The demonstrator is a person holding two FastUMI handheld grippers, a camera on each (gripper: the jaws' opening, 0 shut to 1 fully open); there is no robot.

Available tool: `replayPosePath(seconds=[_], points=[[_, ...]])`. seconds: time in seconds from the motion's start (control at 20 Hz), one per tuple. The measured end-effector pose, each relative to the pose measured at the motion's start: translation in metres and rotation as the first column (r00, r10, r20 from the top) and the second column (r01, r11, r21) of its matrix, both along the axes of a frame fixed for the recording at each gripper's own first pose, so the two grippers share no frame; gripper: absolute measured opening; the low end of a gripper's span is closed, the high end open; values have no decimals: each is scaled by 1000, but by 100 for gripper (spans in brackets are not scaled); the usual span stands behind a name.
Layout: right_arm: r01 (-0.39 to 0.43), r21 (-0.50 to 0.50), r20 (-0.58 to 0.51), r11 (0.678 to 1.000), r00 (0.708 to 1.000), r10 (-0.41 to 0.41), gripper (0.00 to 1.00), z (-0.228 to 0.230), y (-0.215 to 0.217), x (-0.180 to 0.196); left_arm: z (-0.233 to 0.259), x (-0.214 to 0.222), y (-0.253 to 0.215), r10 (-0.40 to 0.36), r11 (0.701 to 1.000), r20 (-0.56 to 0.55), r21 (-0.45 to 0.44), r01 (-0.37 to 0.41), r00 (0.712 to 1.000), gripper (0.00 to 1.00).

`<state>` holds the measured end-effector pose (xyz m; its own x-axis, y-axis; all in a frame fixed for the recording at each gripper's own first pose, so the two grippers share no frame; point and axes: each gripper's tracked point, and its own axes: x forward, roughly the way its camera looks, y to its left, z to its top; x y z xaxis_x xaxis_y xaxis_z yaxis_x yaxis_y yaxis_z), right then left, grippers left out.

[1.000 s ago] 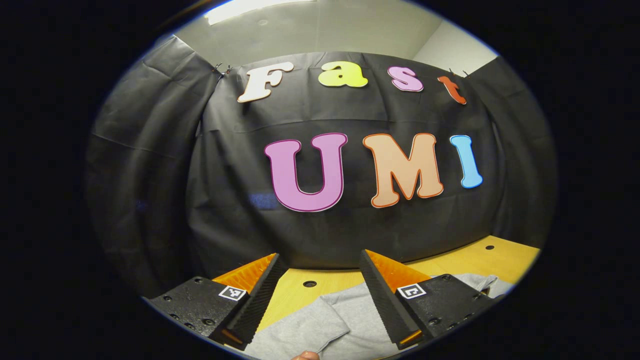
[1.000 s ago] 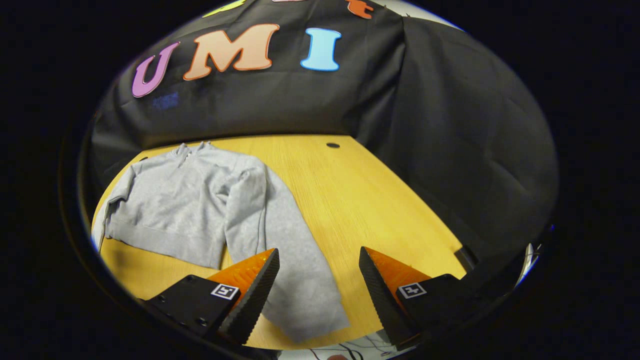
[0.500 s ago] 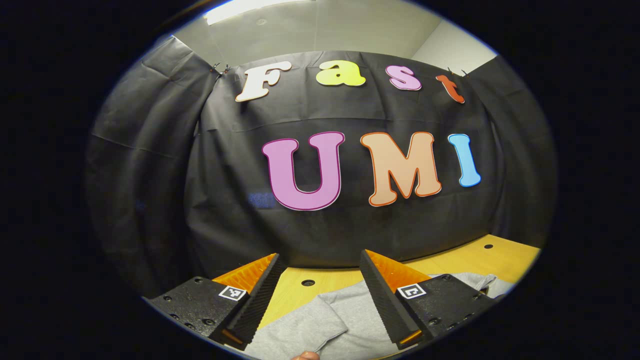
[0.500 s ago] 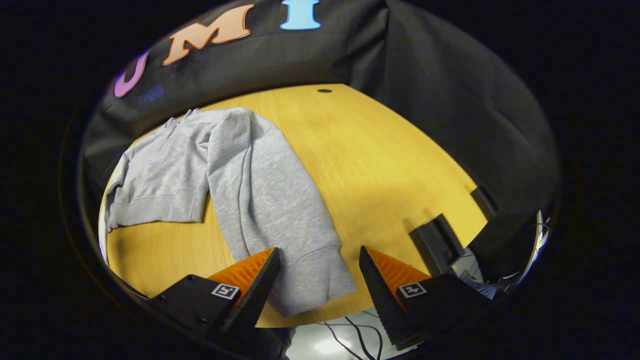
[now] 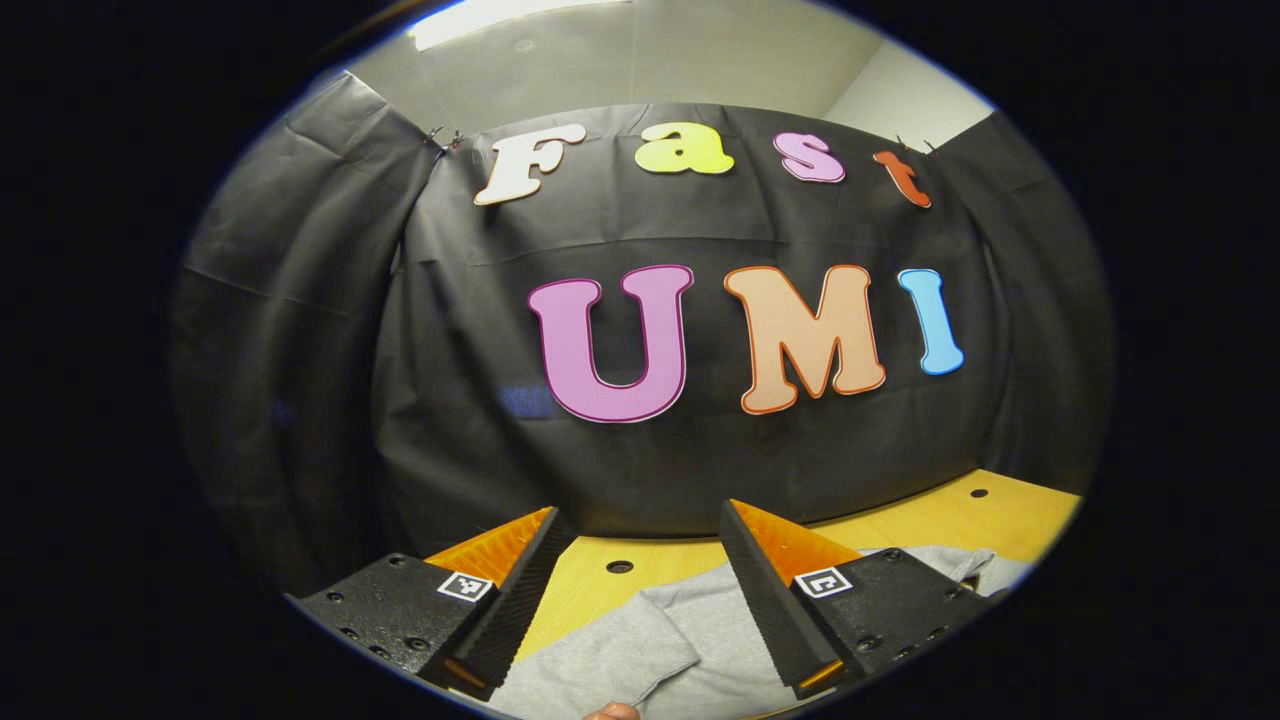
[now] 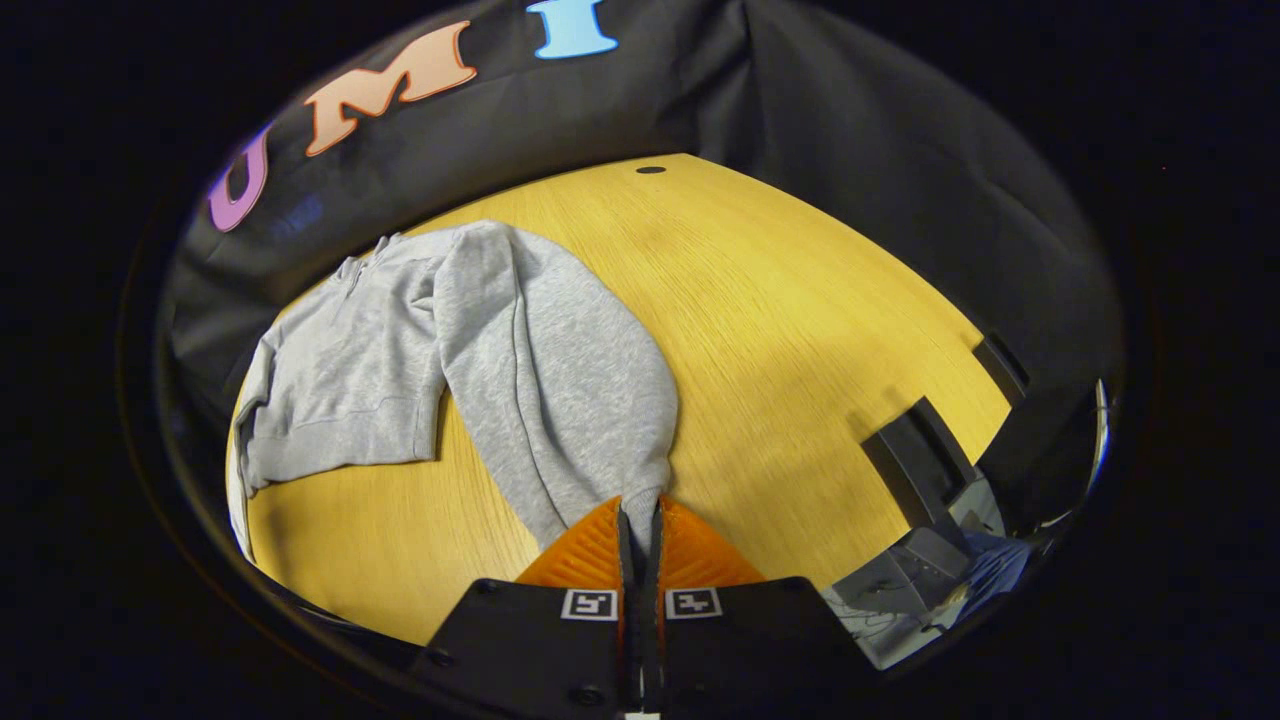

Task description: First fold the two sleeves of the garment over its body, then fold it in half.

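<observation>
I see my right tongs [image 6: 640, 520] clamped on the sweater [image 6: 400, 340] sleeve cuff [image 6: 648, 478] near the desk's [image 6: 800, 300] front edge; left tongs [image 5: 640, 545] gape empty.

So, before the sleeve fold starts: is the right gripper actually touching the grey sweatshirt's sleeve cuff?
Touching. In the right gripper view, the right gripper has its fingers closed on the cuff end of the grey sweatshirt's sleeve, fabric pinched between them.

The garment [image 6: 380, 340] is light grey, with a fine heathered texture and no print. The table [image 6: 800, 330] under it is yellow wood with thin grain lines and small dark round holes [image 6: 650, 170]. At the right edge of the table there are black blocks [image 6: 915, 465].
</observation>
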<state>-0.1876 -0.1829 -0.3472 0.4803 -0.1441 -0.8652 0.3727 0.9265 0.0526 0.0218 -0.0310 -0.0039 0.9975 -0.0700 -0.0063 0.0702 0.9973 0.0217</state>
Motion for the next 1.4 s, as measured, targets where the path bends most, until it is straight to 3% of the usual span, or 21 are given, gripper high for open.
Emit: replayPosePath(seconds=[0.35, 0.7, 1.1, 1.4], points=[[27, 6, 87, 1000, 996, -27, 3, 29, 0, 36, -1, 3, 8, 13, 1000, 0, -7, -13, 1000, 94], [64, 61, 249, 996, 965, -78, 3, 88, 5, 110, -1, -1, 26, 50, 999, 5, -7, -50, 999, 93], [-37, 78, 338, 996, 941, 9, 3, 120, 48, 187, -4, -8, 72, 155, 988, -3, 7, -155, 988, 93], [-165, 95, 364, 982, 924, 120, 3, 125, 113, 235, -8, -17, 106, 237, 971, -15, 21, -236, 971, 94]])
